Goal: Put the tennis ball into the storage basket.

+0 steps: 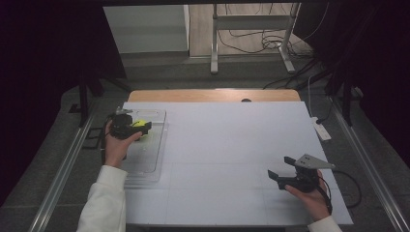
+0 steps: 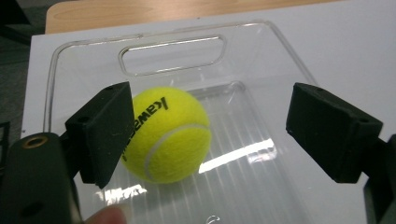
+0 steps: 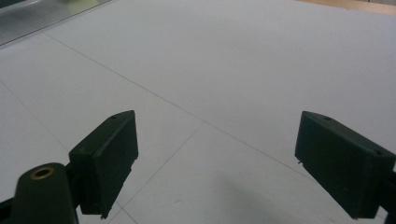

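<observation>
Hovering over the clear tray (image 2: pixel 65 51), the left gripper (image 2: pixel 210 135) has its jaws wide; the tennis ball (image 2: pixel 168 135) lies in the tray, beside the left-hand jaw, not held.

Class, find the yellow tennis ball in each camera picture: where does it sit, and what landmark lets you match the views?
High view: tennis ball at left, by the left gripper, over the clear tray.
Left gripper view: left of centre, next to the left jaw, in the tray.
Right gripper view: bare white table, no ball.
Shared landmark: the white table.
</observation>
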The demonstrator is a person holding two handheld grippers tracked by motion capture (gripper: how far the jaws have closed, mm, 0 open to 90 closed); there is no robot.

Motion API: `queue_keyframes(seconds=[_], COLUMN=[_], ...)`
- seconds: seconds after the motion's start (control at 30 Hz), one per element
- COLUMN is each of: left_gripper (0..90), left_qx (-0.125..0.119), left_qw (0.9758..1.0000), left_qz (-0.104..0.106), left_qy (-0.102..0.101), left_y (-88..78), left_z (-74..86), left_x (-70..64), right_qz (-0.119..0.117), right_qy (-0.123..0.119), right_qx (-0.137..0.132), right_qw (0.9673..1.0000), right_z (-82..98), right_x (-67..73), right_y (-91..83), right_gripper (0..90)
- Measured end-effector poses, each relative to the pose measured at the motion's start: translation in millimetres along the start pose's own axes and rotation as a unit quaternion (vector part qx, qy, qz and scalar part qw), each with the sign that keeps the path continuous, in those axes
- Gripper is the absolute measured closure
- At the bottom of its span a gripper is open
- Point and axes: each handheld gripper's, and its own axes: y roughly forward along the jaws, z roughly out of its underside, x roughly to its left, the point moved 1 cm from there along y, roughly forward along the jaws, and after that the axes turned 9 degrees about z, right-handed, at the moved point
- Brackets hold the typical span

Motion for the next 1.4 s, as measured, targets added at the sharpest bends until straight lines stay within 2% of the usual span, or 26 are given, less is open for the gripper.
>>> queue_keyframes(seconds=[0.37,0.57,0.6,0.67,0.8,1.07,1.4], left_gripper=[15.8,15.6,15.5,15.4,15.4,15.3,15.2], left_qx=[-0.017,-0.022,-0.026,-0.028,-0.039,-0.057,-0.059], left_qw=[0.9992,0.9986,0.9980,0.9979,0.9965,0.9943,0.9933], left_qz=[0.032,0.042,0.050,0.051,0.061,0.079,0.081], left_qy=[0.017,0.024,0.028,0.028,0.042,0.044,0.058], left_y=[-7.2,-12.5,-16.6,-18.2,-30.4,-46.5,-54.9], left_z=[-2.3,-1.6,-0.9,-0.5,1.4,4.7,11.4], left_x=[-13.5,-20.9,-24.5,-26.1,-33.9,-39.0,-46.5], right_qz=[-0.002,-0.002,-0.001,-0.001,0.002,0.002,0.004], right_qy=[0.001,-0.006,-0.009,-0.009,-0.012,-0.014,-0.012], right_qx=[-0.001,-0.002,-0.002,-0.003,0.000,0.002,0.000], right_qw=[1.0000,1.0000,1.0000,1.0000,0.9999,0.9999,0.9999], right_z=[-0.2,-0.9,-1.3,-1.8,-2.8,-3.2,-3.3], right_x=[-0.7,2.2,2.6,3.1,4.2,3.6,3.2], right_y=[-0.4,-2.1,-2.1,-1.8,0.9,4.0,2.3], right_gripper=[13.4,13.4,13.5,13.5,13.5,13.6,13.5])
